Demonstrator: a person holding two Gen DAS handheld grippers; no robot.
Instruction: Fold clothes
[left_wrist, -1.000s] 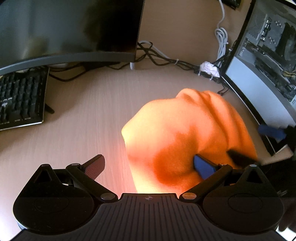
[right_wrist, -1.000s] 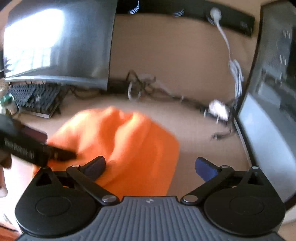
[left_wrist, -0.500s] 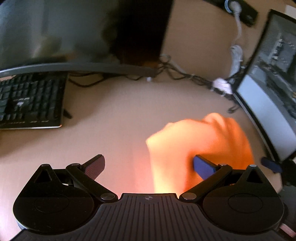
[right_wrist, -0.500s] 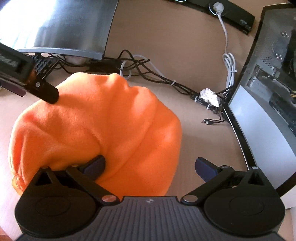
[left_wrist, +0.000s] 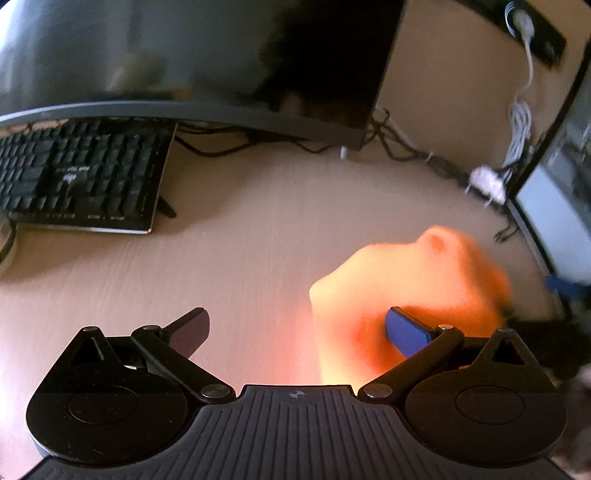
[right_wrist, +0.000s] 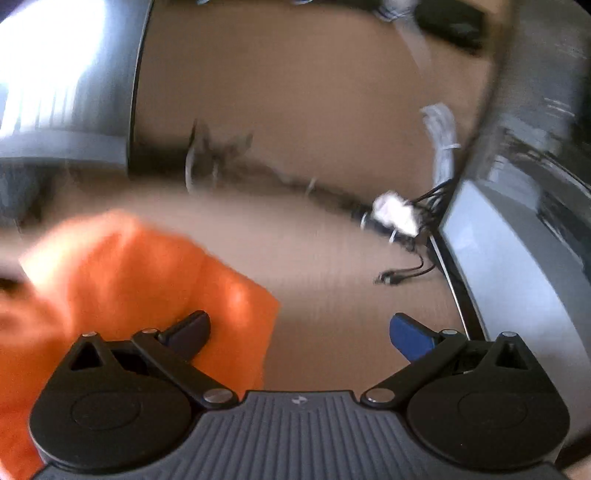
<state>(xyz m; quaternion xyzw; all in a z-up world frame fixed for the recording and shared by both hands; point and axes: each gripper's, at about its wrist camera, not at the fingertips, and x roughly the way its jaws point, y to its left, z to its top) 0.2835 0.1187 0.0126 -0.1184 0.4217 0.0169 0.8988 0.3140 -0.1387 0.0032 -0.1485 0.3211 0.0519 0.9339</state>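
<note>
An orange fleece garment (left_wrist: 413, 280) lies bunched on the light wooden desk (left_wrist: 240, 258), blurred by motion. My left gripper (left_wrist: 295, 328) is open; its blue right finger (left_wrist: 406, 328) overlaps the cloth's near edge while the dark left finger (left_wrist: 188, 332) stands over bare desk. In the right wrist view the orange garment (right_wrist: 129, 280) fills the lower left. My right gripper (right_wrist: 299, 328) is open, its dark left finger (right_wrist: 192, 328) in front of the cloth and its blue right finger (right_wrist: 410, 332) over bare desk. Neither gripper holds anything.
A black keyboard (left_wrist: 77, 177) sits at the back left under a curved monitor (left_wrist: 184, 62). Tangled cables (left_wrist: 406, 151) and a white bundle (right_wrist: 395, 214) run along the back. A computer case (right_wrist: 517, 240) stands at the right edge.
Both views have swung and blurred. The left gripper has pulled back and leftward, so the cloth sits smaller and further right. The right gripper has shifted right, leaving the cloth at lower left.
</note>
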